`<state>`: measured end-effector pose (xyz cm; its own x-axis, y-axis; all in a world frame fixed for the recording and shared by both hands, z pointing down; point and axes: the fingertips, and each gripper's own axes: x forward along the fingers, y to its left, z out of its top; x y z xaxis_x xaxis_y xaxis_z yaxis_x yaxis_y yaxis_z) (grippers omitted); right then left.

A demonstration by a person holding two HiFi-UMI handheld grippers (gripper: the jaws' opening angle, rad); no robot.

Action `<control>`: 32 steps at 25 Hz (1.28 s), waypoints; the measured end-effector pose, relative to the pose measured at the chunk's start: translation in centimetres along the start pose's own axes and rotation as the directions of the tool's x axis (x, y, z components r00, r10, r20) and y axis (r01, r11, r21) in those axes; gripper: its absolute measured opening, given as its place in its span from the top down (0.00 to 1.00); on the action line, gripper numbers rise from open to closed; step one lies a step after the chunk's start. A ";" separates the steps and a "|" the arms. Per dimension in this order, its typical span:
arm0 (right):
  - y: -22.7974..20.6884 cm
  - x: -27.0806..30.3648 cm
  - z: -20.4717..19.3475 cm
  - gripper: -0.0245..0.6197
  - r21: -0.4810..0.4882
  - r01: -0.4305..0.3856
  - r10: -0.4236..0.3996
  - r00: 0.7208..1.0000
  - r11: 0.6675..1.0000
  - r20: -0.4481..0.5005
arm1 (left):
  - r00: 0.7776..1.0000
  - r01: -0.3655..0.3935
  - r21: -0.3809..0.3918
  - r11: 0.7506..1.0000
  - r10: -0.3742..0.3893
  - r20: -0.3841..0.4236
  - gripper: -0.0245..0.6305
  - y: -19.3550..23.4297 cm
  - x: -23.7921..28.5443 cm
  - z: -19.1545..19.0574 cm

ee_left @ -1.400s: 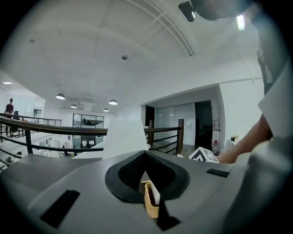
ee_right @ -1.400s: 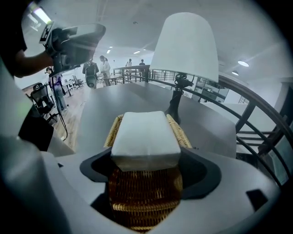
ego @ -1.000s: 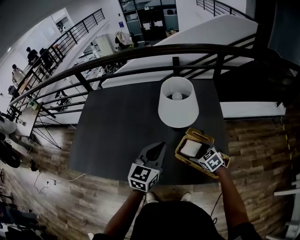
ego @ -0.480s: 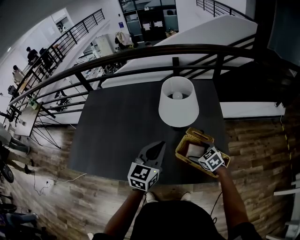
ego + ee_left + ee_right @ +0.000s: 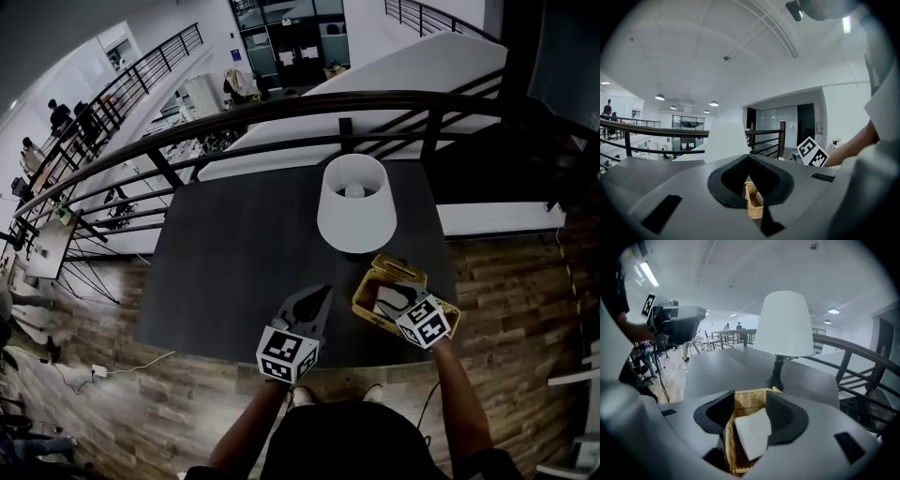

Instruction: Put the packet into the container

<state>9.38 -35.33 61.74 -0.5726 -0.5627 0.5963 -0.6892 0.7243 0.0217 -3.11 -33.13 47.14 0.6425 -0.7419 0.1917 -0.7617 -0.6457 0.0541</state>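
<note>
Leaning inside one rectangular woven-straw basket (image 5: 745, 406), one flat white packet (image 5: 752, 432) is sitting ungripped between parted, just-closing jaws of the right gripper (image 5: 750, 393); the left gripper (image 5: 749, 155) is pinching shut on nothing.

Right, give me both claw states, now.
Left claw: closed, empty.
Right claw: open, jaws have just been closing, gripping nothing; the packet seen between them lies in the basket.

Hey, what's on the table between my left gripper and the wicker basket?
Nothing. In the head view, only bare dark tabletop separates the left gripper from the wicker basket.
</note>
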 end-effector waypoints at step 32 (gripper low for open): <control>7.0 -6.4 14.4 0.95 0.139 0.082 -0.138 0.873 0.987 0.469 | 0.997 0.067 -0.013 0.998 -0.067 0.028 0.95 1.6 -2.4 -0.3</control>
<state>1.89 -32.38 46.53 -0.6122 -0.7780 0.1412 -0.7888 0.6132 -0.0414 -5.86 -32.34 47.04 0.6940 -0.7020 0.1598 -0.7179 -0.6916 0.0798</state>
